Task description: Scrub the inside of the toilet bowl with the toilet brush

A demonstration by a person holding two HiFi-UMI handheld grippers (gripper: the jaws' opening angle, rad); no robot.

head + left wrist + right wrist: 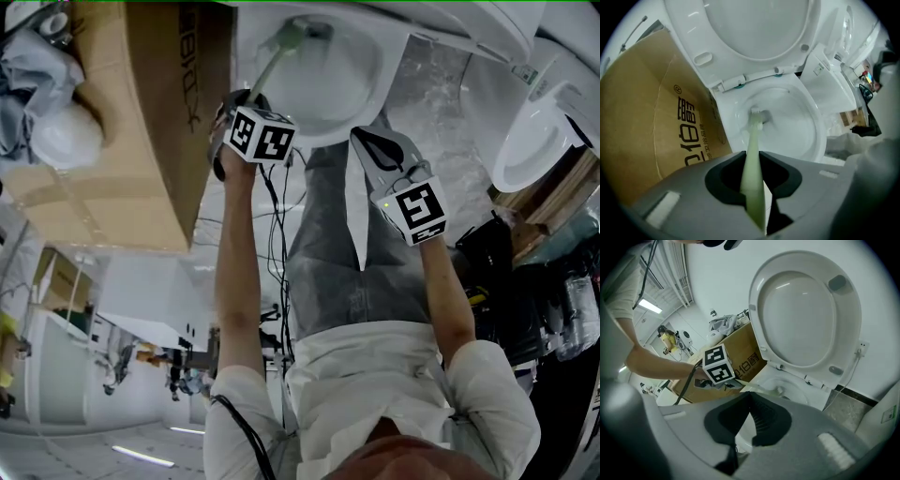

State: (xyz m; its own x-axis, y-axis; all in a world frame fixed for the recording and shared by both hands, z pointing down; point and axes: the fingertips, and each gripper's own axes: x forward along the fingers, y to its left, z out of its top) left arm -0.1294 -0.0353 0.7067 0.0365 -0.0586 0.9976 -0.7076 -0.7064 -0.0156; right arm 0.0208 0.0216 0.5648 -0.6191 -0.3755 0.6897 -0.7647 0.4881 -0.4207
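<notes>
Brown cardboard box (127,141) with printed characters, crumpled cloth (724,324) on it — second white toilet (534,141) nearby, black cables (272,234).

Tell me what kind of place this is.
Likely a lab or storeroom, not a home bathroom: the toilet, where the left gripper holds a brush, stands beside a big cardboard box, a second toilet sits close by, and an open hall with strip lights lies beyond.

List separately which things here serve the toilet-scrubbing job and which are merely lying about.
In use: pale green toilet brush; white toilet bowl; left gripper, clamped on the brush handle.

Lying about: brown printed cardboard box; second white toilet at the right; right gripper, shut and empty.
</notes>
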